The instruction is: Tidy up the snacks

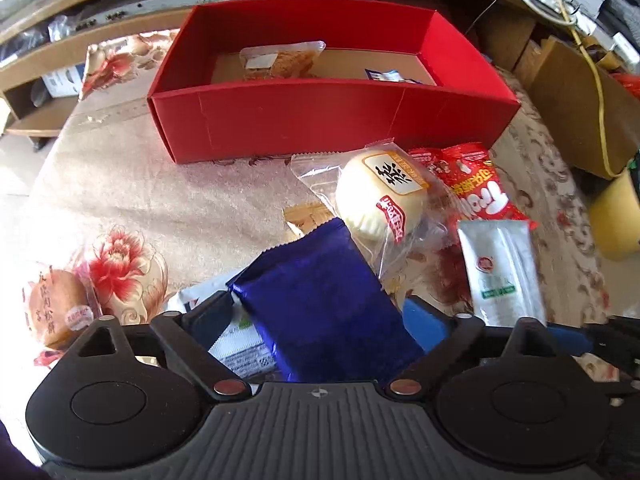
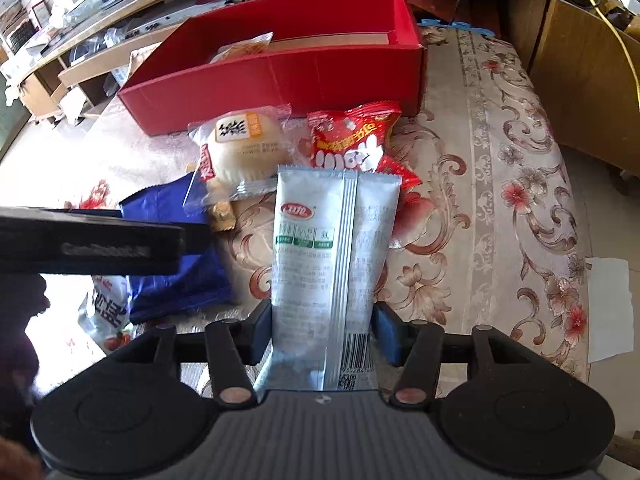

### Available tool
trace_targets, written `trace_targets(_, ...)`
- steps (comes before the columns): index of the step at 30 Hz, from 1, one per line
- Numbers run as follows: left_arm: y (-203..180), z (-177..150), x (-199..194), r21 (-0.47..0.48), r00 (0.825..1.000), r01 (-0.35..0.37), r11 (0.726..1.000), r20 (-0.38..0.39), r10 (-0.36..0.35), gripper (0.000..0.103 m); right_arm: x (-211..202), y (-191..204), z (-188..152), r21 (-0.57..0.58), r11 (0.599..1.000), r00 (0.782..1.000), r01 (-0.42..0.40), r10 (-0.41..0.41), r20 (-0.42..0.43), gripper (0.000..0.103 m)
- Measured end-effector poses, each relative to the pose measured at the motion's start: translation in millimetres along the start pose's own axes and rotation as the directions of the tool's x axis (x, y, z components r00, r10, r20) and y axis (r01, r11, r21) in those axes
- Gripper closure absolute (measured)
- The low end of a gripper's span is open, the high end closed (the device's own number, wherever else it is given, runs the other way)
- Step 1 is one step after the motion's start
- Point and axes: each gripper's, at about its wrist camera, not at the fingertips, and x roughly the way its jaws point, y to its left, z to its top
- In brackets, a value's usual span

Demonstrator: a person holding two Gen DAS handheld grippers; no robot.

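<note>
A red box [image 1: 320,120] [image 2: 280,76] stands at the back of the flowered tablecloth and holds a pastry packet [image 1: 280,60] and a small blue-white packet [image 1: 388,76]. In front lie a wrapped white bun [image 1: 380,196] [image 2: 240,148] and a red snack bag [image 1: 476,184] [image 2: 352,140]. My left gripper [image 1: 320,308] [image 2: 92,240] is open, with a dark blue packet [image 1: 312,272] [image 2: 180,272] lying between its fingers. My right gripper [image 2: 324,332] [image 1: 592,340] is shut on a long white packet [image 2: 332,240] [image 1: 500,272], its pads against both long edges.
A round cake in clear wrap [image 1: 56,308] sits at the near left. A white bag [image 1: 240,344] [image 2: 108,308] lies under the blue packet, beside a small golden packet [image 1: 304,216]. Shelves run behind the table. A cardboard box [image 1: 580,100] and cables stand to the right.
</note>
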Motion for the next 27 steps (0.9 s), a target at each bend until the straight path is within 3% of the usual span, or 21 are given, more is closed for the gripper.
trace_targets(5, -18, -3, 11, 0.075, 0.995, -0.101, 0.992, 0.019, 0.100, 0.005, -1, -2, -1, 0.001, 1.000, 1.000, 0.004, -0.004, -0.006, 0.047)
trace_targets(8, -20, -8, 9, 0.140, 0.992, -0.127, 0.982, 0.034, 0.124, 0.012, -1, -5, -1, 0.009, 1.000, 1.000, 0.002, -0.002, -0.012, 0.044)
trace_targets(12, -7, -12, -4, 0.166, 0.996, -0.089, 0.982, 0.031, 0.085, 0.031, -1, -7, 0, 0.015, 1.000, 1.000, -0.002, 0.002, -0.009, 0.044)
trace_targets(15, 6, -14, -13, 0.117, 1.000, -0.014, 0.993, 0.007, 0.013, 0.035, 2, -5, 3, 0.014, 1.000, 1.000, -0.005, 0.006, -0.009, 0.044)
trace_targets(19, 7, -15, -12, 0.107, 1.000, -0.003, 0.994, 0.015, 0.002, 0.032, 10, 4, 8, -0.017, 1.000, 1.000, 0.022, -0.022, -0.003, 0.040)
trace_targets(23, 4, -17, -8, 0.126, 0.999, -0.037, 0.991, 0.032, 0.033, 0.020, 14, 11, 7, -0.052, 0.997, 0.998, 0.055, -0.055, 0.014, 0.036)
trace_targets(27, 10, -18, -6, 0.112, 0.998, -0.057, 0.992, 0.029, 0.054, 0.013, 15, 5, 6, -0.028, 0.999, 0.999, 0.031, -0.030, 0.033, 0.024)
